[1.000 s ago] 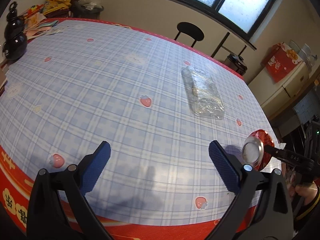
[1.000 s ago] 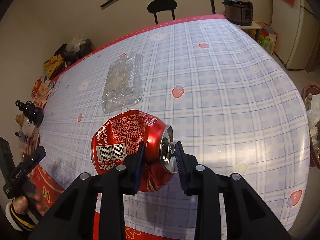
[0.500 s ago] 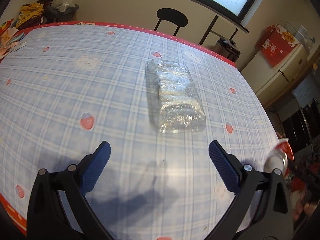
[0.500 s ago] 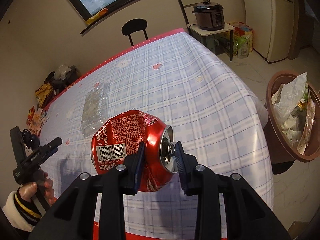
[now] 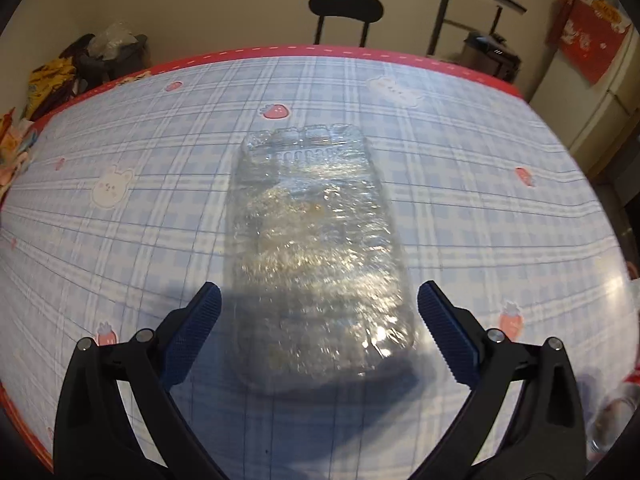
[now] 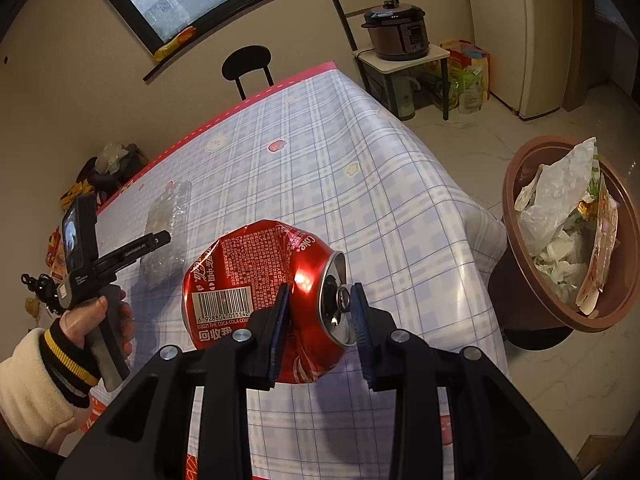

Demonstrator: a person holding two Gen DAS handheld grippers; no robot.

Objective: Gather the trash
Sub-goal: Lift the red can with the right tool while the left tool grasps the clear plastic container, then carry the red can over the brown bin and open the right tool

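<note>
Left wrist view
Your left gripper [image 5: 318, 320]: jaws spread wide, gripping nothing, hanging low over the table.
Clear crinkled plastic food tray [image 5: 314, 248]: lies flat on the blue plaid tablecloth with strawberry and rabbit prints [image 5: 480, 200]; its near end sits between your two ribbed blue pads [image 5: 192, 334], touching neither, and the rest runs straight ahead of the jaws.
Tray contents: pale yellowish bits show through the film, too blurred to name.
Beyond the jaws: a round black stool [image 5: 346, 8] stands past the table's far red edge.

Right wrist view
Your right gripper [image 6: 320, 312]: jaws drawn in narrow, clamped on the crushed red Coca-Cola can [image 6: 260, 284].
Can: held lying sideways, barcode toward the camera; one pad presses the dented side wall, the other the silver top.
Can's place: up off the table, above its near corner.
Round brown plastic waste bin [image 6: 516, 216]: stands on the floor to the right of the jaws, just beside the table corner, apart from the can.
Bin contents: crumpled white plastic bags, tissue and coloured wrappers, piled up to the rim.
Left of the jaws: your left hand [image 6: 100, 320] in a cream sleeve holds the other gripper's handle, its fingers reaching toward the clear tray.
</note>
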